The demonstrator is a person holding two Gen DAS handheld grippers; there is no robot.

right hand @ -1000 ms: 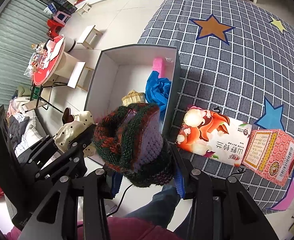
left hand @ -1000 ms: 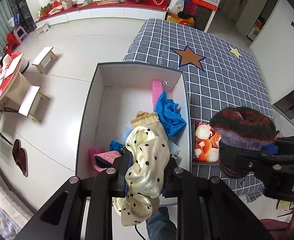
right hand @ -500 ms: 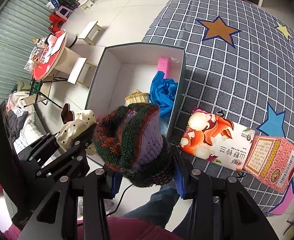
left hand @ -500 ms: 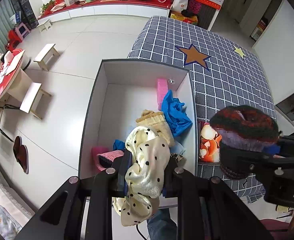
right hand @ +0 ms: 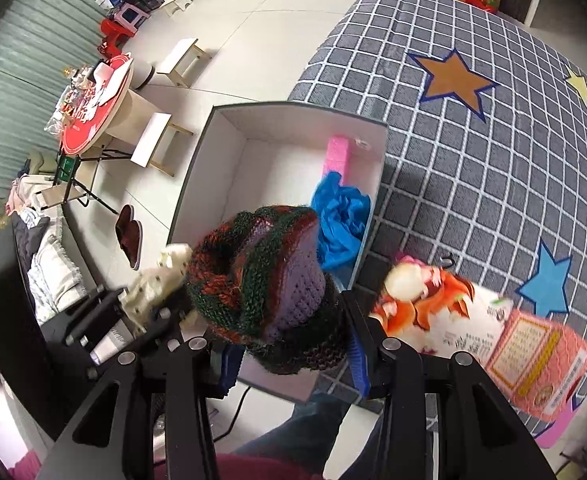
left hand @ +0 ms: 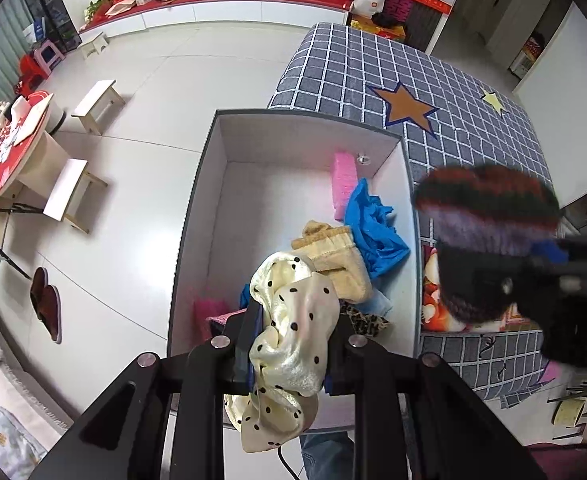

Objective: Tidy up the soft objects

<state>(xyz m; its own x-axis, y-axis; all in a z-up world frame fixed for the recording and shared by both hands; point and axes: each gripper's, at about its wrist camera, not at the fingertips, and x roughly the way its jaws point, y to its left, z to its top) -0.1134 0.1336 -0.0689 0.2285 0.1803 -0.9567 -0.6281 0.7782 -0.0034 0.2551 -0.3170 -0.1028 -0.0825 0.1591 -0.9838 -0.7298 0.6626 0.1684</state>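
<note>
My left gripper (left hand: 293,344) is shut on a cream cloth with black dots (left hand: 289,344) and hangs over the near end of the white storage box (left hand: 197,216). My right gripper (right hand: 293,344) is shut on a knitted hat in red, green and purple (right hand: 261,272), seen blurred at the right of the left wrist view (left hand: 485,216) above the box's right wall. Inside the box lie a blue cloth (left hand: 377,232), a beige knit piece (left hand: 333,256), a pink sponge (left hand: 343,178) and a pink item (left hand: 207,308).
The box stands against a grey checked cloth with stars (right hand: 493,152) covering a table. On it lie an orange printed packet (right hand: 433,304) and a pink netted box (right hand: 541,356). White floor, small stools (left hand: 93,104), a red round table (left hand: 9,148) and slippers (left hand: 45,300) are at the left.
The right gripper with the knitted hat has shifted left, toward the box, and now overlaps its right wall. The left gripper has stayed over the box with the dotted cloth.
</note>
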